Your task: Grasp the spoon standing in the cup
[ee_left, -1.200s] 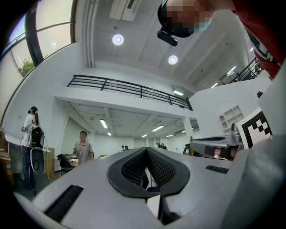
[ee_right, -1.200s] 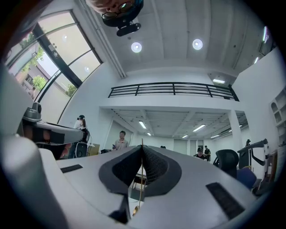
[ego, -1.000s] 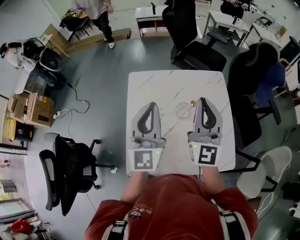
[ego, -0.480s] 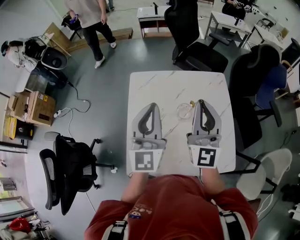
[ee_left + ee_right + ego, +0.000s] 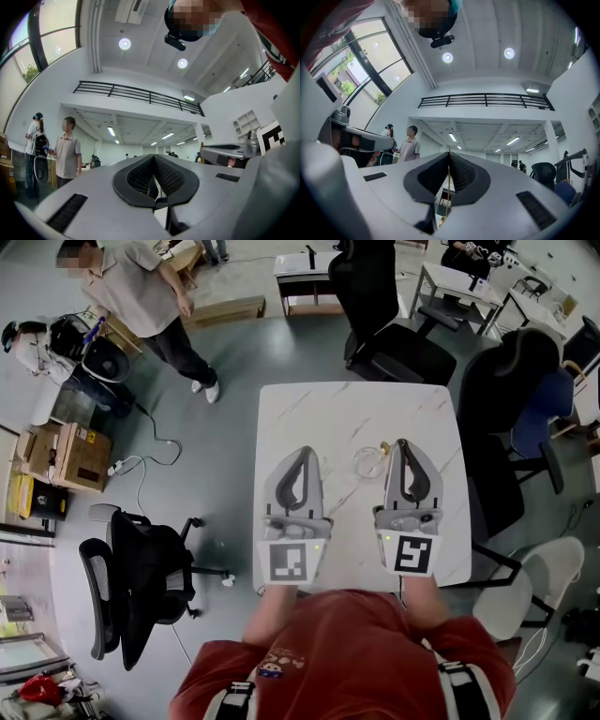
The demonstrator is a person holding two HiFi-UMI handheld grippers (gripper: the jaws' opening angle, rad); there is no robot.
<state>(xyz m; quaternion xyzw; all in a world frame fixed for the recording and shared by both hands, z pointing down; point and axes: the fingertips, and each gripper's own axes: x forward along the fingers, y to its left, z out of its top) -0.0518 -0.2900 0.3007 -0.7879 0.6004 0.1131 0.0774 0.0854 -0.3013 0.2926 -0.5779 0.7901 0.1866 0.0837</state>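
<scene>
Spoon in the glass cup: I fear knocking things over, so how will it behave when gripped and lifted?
The spoon looks thin and gold, so it is probably light, stiff and slippery to pinch. It stands in the small clear cup, so a sideways pull may tip that likely fragile glass. Lifting straight up seems safer.

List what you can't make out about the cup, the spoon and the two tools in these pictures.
Spoon: the right gripper view shows only a thin gold handle between the closed jaws of the right tool, and they hide its bowl.
Cup: head view only, too small to tell its contents, and not seen in either gripper view.
Left tool: jaws together on nothing. What lies under it is hidden by its own body.
</scene>
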